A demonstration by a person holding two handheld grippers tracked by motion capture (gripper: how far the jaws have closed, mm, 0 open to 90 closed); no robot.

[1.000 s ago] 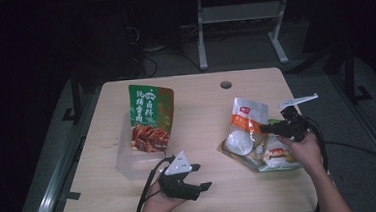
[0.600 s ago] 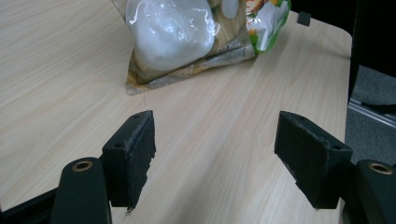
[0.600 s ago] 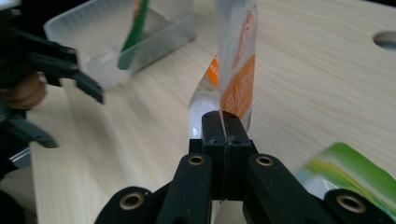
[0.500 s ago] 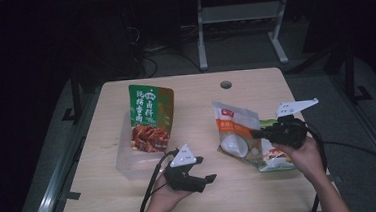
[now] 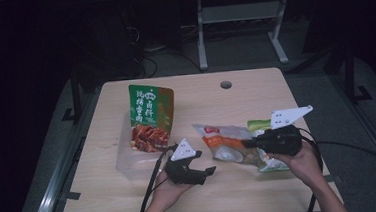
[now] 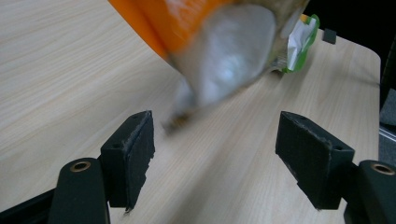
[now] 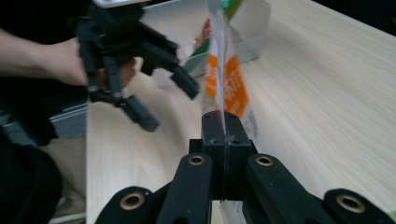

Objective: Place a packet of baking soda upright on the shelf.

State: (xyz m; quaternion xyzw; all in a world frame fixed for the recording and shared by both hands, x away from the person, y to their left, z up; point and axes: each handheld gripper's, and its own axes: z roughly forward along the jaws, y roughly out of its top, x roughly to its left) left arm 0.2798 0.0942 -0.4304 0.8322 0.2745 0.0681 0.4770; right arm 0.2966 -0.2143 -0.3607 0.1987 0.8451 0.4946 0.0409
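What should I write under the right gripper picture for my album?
Right gripper pinches the orange snack bag; open left gripper waits nearby.

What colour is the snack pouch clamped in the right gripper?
Orange and white, with a clear window, on the pouch held by the right gripper; the high view shows it best.

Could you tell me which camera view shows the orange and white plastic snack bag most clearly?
The high view: the orange and white plastic snack bag appears whole, clamped by the right gripper. The left gripper view shows its blurred lower end; the right gripper view shows it edge-on.
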